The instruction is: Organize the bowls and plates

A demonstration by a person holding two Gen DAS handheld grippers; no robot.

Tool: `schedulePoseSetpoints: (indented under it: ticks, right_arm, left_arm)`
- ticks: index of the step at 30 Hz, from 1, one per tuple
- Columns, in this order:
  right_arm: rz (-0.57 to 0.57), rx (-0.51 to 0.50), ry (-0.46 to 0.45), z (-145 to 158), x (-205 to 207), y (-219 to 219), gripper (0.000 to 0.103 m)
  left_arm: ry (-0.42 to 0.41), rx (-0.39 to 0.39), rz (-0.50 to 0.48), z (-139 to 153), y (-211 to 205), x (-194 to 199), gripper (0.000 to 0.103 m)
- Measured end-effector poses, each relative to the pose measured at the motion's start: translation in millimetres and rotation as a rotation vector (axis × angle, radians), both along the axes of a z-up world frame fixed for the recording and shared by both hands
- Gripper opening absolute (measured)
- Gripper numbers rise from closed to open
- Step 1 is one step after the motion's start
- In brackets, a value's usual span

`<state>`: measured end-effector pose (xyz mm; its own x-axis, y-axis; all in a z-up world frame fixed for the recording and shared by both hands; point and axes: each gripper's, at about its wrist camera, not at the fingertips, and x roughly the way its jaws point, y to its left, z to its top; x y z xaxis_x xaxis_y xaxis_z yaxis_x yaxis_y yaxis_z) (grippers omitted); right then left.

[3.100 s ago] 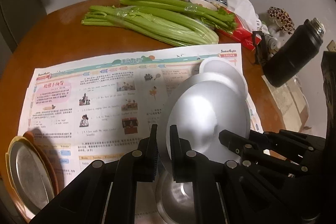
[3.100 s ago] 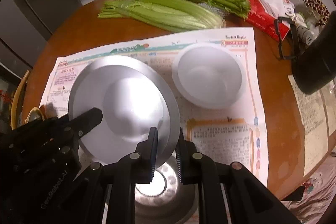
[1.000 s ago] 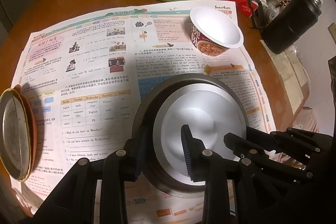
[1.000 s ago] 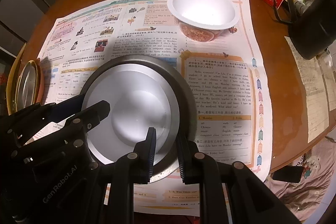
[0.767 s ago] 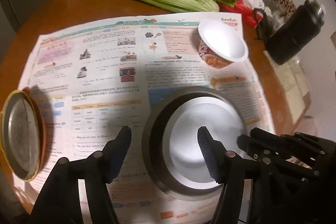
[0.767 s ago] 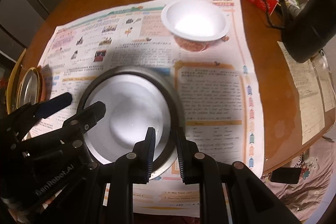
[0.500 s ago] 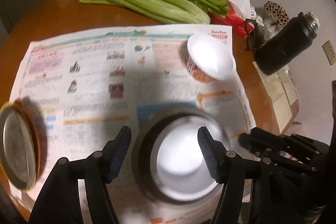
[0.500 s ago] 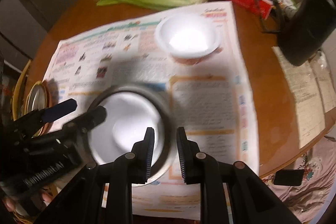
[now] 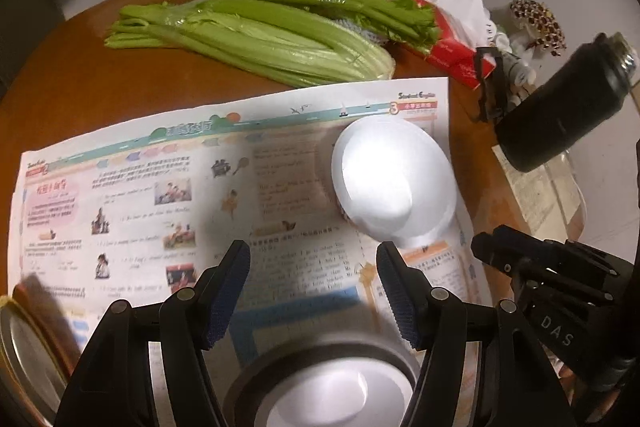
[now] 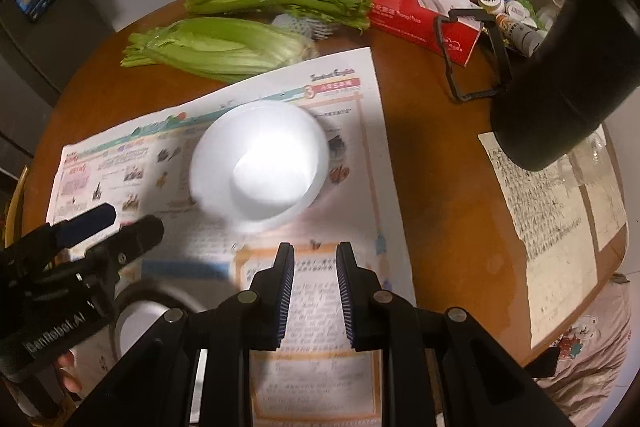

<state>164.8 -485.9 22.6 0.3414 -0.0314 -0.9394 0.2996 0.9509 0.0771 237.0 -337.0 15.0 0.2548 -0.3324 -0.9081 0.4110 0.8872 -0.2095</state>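
Left hand-held gripper [image 9: 314, 287] is spread wide with nothing in it. The right hand-held gripper [image 10: 315, 291] is nearly closed, also empty. White bowl [image 10: 260, 163] sits on the newspaper [image 10: 356, 163] at 12 o'clock from it, metal bowl [image 9: 324, 383] at 6 on the tabletop [image 10: 440, 163].

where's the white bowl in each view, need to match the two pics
Left wrist view: the white bowl sits right of centre on the newspaper, beyond the right fingertip.
Right wrist view: the white bowl is left of centre, just above the fingertips.
Shared landmark: the black flask, to the bowl's right in both.
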Motion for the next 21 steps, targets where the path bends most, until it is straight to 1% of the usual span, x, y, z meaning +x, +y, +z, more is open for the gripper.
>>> schedulePoseSetpoints:
  ticks: [2,4,7,12,17,18,19,20,21]
  right_arm:
    - [0.002,0.038,0.006,-7.3,9.2,-7.7,0.022]
    - [-0.021,0.063,0.010,-13.5,17.6,-15.3,0.022]
    - [-0.037,0.083,0.002,-18.2,28.4,-24.7,0.022]
    - [-0.030,0.073,0.011,-24.0,45.1,-29.4,0.022]
    - [-0.004,0.074,0.031,-33.5,60.0,-23.7,0.022]
    - [0.002,0.078,0.034,-35.3,62.4,-22.6,0.022]
    - [0.006,0.081,0.037,-38.1,64.5,-20.8,0.022]
    - [0.008,0.084,0.039,-40.6,66.1,-19.6,0.022]
    - [0.007,0.086,0.040,-42.7,67.0,-19.5,0.022]
  left_arm:
    - [0.002,-0.001,0.004,-4.5,-5.1,8.4,0.067]
    - [0.010,-0.005,0.001,-9.5,-9.9,17.1,0.067]
    - [0.026,-0.017,0.000,-17.6,-15.6,28.1,0.067]
    - [0.043,0.002,-0.010,-30.7,-29.1,39.0,0.067]
    - [0.065,0.004,-0.009,-41.8,-33.5,45.6,0.067]
    - [0.066,0.006,-0.010,-43.8,-33.7,45.6,0.063]
    - [0.065,0.012,-0.011,-45.4,-33.9,45.4,0.055]
    - [0.066,0.013,-0.009,-47.4,-34.8,46.0,0.052]
    - [0.070,0.008,-0.002,-48.8,-34.2,47.2,0.044]
